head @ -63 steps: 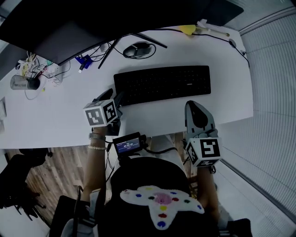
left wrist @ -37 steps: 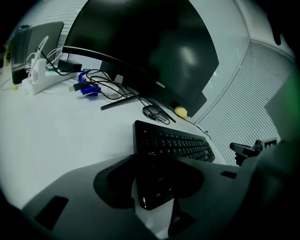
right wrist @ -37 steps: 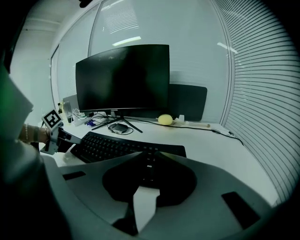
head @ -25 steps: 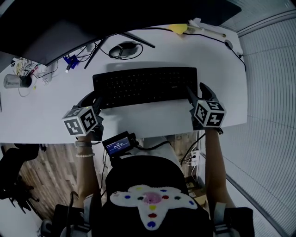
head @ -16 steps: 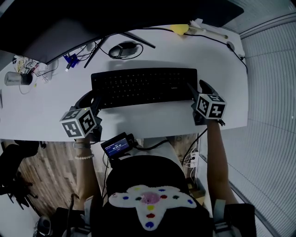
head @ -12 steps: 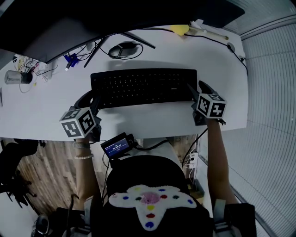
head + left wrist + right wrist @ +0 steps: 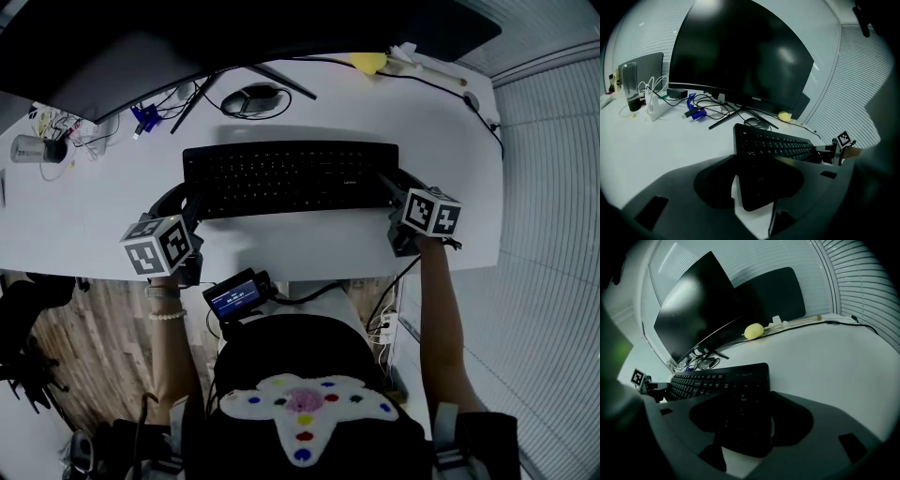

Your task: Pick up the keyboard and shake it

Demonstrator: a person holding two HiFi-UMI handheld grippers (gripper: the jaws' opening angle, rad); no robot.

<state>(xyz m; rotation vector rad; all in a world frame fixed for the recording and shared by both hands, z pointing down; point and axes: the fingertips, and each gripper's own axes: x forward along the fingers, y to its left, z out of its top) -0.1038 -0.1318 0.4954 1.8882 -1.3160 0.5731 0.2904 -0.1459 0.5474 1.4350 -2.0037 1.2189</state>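
Though head view hides the gaps, gripper views show left tongs point(image 7: 757, 180), right tongs point(image 7: 745, 423), released, straddling keyboard point(image 7: 291, 178) ends.

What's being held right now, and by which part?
Nothing yet. The keyboard lies flat on the desk; its left corner sits inside the open left hand-held gripper, its right corner inside the open right hand-held gripper.

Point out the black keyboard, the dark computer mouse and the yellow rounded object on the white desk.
Black keyboard point(image 7: 291, 176): head view, middle of the key field.
Dark computer mouse point(image 7: 251, 98): head view, top of its body.
Yellow rounded object point(image 7: 368, 63): head view, its centre.
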